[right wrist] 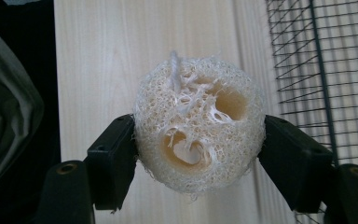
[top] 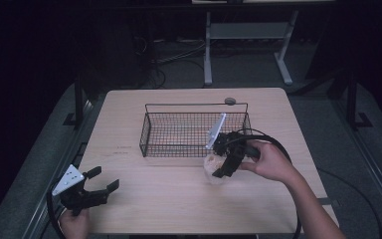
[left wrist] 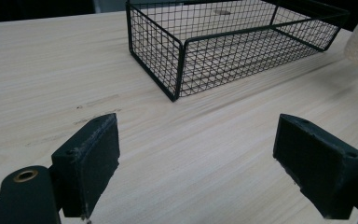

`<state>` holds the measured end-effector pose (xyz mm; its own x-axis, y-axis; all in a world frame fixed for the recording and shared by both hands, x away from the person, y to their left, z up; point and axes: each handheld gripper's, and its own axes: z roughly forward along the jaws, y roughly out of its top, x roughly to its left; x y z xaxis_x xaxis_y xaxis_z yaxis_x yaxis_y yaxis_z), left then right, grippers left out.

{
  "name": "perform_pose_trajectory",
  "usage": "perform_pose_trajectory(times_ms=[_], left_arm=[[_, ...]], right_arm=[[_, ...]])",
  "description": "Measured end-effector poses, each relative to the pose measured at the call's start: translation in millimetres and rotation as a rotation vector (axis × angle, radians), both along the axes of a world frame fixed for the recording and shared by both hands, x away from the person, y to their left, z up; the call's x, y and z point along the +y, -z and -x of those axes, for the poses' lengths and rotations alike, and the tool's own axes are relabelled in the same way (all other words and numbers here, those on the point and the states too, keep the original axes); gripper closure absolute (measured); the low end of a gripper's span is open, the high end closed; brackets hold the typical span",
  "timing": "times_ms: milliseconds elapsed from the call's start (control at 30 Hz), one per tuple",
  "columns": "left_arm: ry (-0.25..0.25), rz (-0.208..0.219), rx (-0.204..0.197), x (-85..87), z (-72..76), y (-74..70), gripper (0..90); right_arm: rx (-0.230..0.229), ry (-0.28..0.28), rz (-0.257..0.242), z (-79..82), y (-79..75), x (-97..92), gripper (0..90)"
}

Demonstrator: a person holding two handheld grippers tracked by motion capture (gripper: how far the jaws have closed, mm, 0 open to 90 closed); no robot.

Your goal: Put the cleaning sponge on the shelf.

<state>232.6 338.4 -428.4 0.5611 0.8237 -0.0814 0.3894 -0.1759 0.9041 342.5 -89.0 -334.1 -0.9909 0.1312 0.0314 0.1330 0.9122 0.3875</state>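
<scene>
The right gripper [top: 225,160] has its jaws closed on a loofah [right wrist: 199,126], a pale, round, fibrous piece with two hollow channels showing at its end. In the right gripper view one jaw presses each side of the loofah, which bulges a little between them, and a short white string lies across its top. In the high view the loofah [top: 215,167] sits low over the counter [top: 169,199], just in front of the basket [top: 149,130], near its front right corner; whether it touches the wood is hard to tell. The basket is black wire mesh, standing mid-counter. The left gripper [top: 99,185] rests near the counter's front left corner, well apart from the basket, its jaws spread wide with nothing between them but bare wood
</scene>
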Motion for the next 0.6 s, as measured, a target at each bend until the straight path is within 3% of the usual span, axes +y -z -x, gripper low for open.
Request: perform_pose_trajectory(times_ms=[600], left_arm=[[-0.004,0.006,0.001,1.5,-0.6,0.3,13.9]], right_arm=[[-0.016,0.042,0.006,-31.3,-26.6,4.9,29.2]])
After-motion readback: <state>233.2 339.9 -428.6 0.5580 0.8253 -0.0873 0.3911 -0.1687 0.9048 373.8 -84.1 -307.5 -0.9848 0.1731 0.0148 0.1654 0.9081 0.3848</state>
